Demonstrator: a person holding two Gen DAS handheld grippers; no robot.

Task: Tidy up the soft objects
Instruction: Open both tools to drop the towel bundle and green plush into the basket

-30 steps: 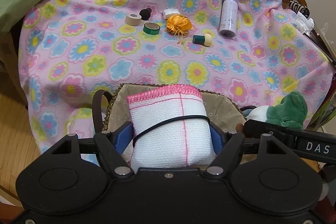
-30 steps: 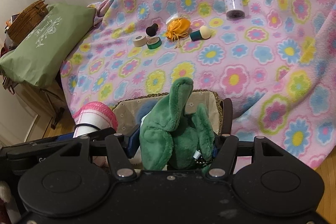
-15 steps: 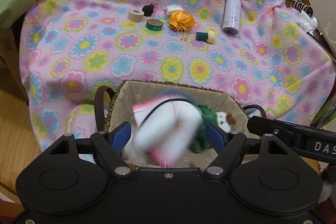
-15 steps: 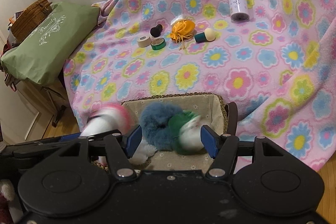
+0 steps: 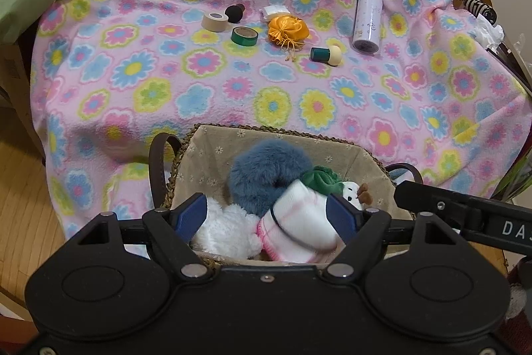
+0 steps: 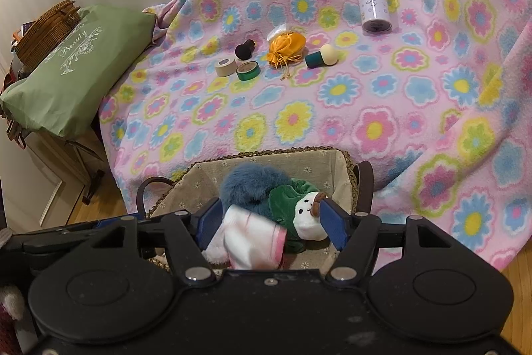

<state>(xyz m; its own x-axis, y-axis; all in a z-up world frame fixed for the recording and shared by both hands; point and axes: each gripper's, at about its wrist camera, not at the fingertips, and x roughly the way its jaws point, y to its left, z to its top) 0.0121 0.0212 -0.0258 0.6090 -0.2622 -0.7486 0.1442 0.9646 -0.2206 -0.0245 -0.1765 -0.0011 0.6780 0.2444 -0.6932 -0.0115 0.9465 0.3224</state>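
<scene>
Above a woven basket lined with beige flowered cloth (image 5: 212, 152), we hold our left gripper (image 5: 267, 217) with its blue-padded jaws apart and nothing clamped between them, while our right gripper (image 6: 271, 220) hangs beside it, its jaws opening and likewise free of any load. Inside the basket lie a rolled white cloth with pink stitched edging and a black band (image 5: 299, 222), a fluffy white plush (image 5: 226, 230), a blue-grey furry ring (image 5: 266, 175) and a green plush toy with a white face (image 6: 299, 205), all pressed close together. Beyond the basket spreads a pink fleece blanket printed with bright flowers (image 5: 166, 82), on which we see a beige tape roll (image 5: 214, 21), a green tape roll (image 5: 245, 35), a small black sponge (image 5: 233, 13), an orange drawstring pouch (image 5: 287, 30), a green-handled cream applicator (image 5: 326, 54) and a lavender cylindrical bottle (image 5: 367, 19) lying on its side. A green cloth bag with white lettering (image 6: 71, 72) rests at the blanket's left edge.
</scene>
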